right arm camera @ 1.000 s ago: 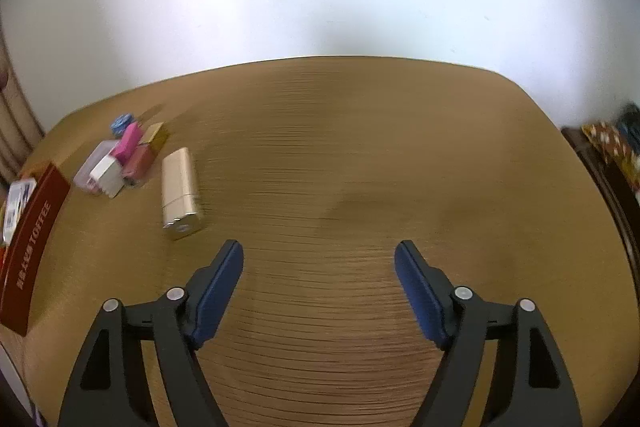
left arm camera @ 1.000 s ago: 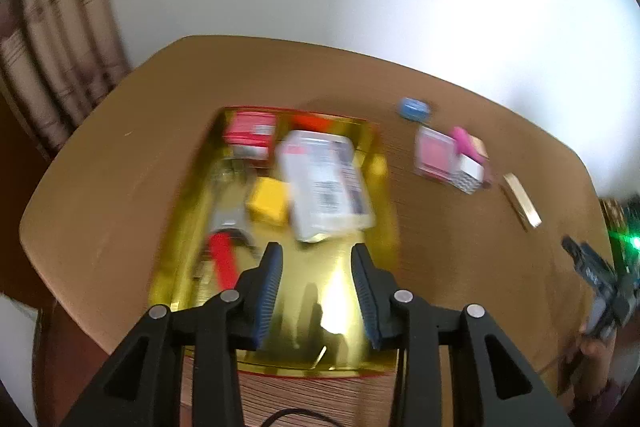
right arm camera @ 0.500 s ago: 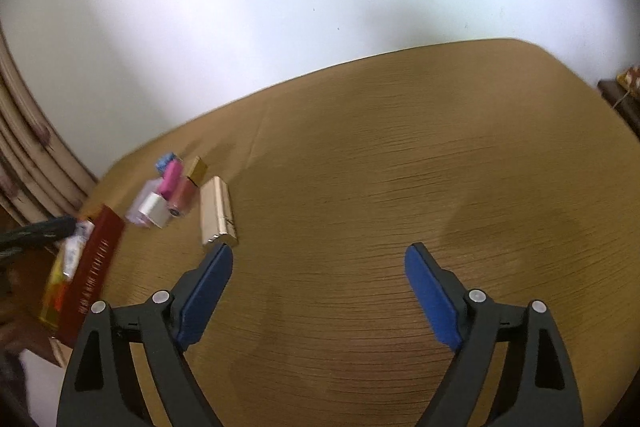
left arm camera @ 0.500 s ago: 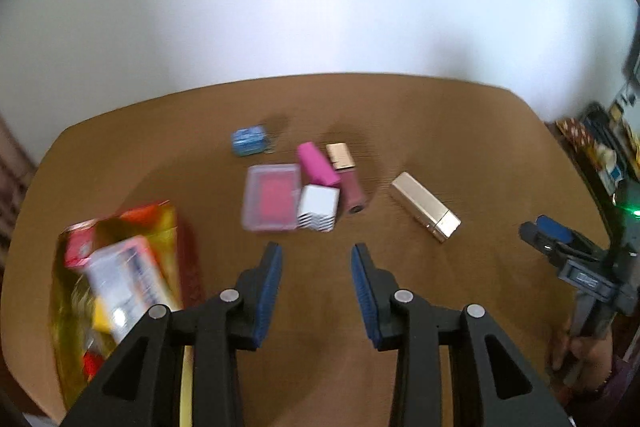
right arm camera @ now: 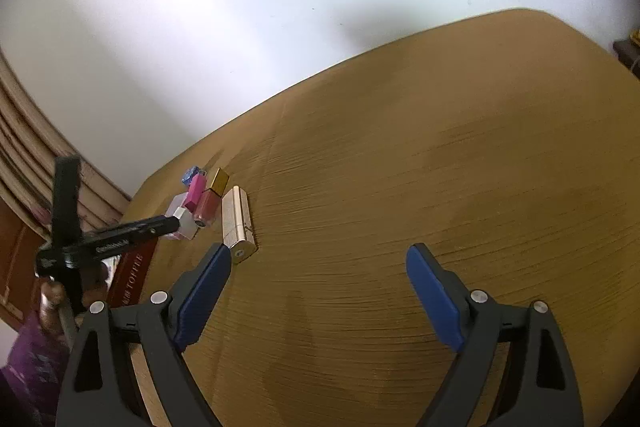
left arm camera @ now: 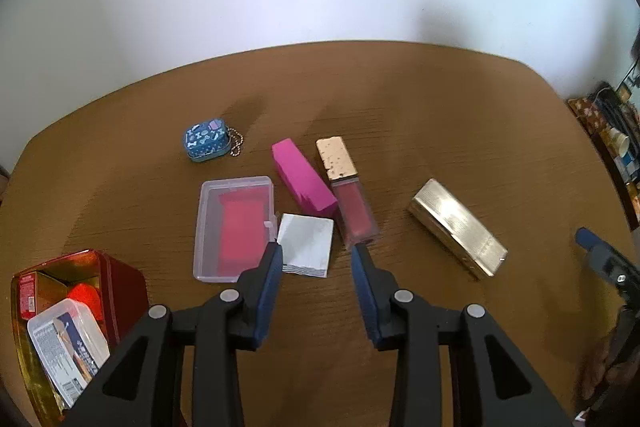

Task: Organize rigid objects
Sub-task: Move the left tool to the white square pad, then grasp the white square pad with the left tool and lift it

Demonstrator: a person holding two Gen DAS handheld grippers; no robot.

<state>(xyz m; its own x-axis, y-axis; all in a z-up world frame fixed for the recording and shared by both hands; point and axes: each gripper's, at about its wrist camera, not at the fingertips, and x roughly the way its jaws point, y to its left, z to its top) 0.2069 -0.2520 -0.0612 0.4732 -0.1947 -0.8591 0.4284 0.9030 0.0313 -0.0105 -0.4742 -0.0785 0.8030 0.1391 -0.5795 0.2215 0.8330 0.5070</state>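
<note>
On the brown table [left arm camera: 440, 115] lies a loose cluster. It holds a blue tin with a chain [left arm camera: 207, 145], a magenta box [left arm camera: 304, 179], a gold-capped lip gloss [left arm camera: 346, 183], a clear case with a pink insert [left arm camera: 234, 227] and a small white box [left arm camera: 306, 245]. A gold case [left arm camera: 456, 227] lies apart to the right. My left gripper [left arm camera: 317, 257] hovers over the white box's near edge, jaws narrowly apart and pressing nothing. My right gripper [right arm camera: 319, 255] stands wide open over bare table. The gold case [right arm camera: 238, 219] is just beyond its left fingertip.
A red and gold tin [left arm camera: 120, 279] with several packets stands at the lower left. A hand [right arm camera: 52, 303] in a purple sleeve holds the left tool. Curtains [right arm camera: 24, 147] hang at the left, a white wall stands behind, and clutter [left arm camera: 616, 135] sits off the table's right edge.
The left view has swung from above the tin over to the cluster of small things and has come lower. The right jaws have widened, and its view has rolled and turned left.
</note>
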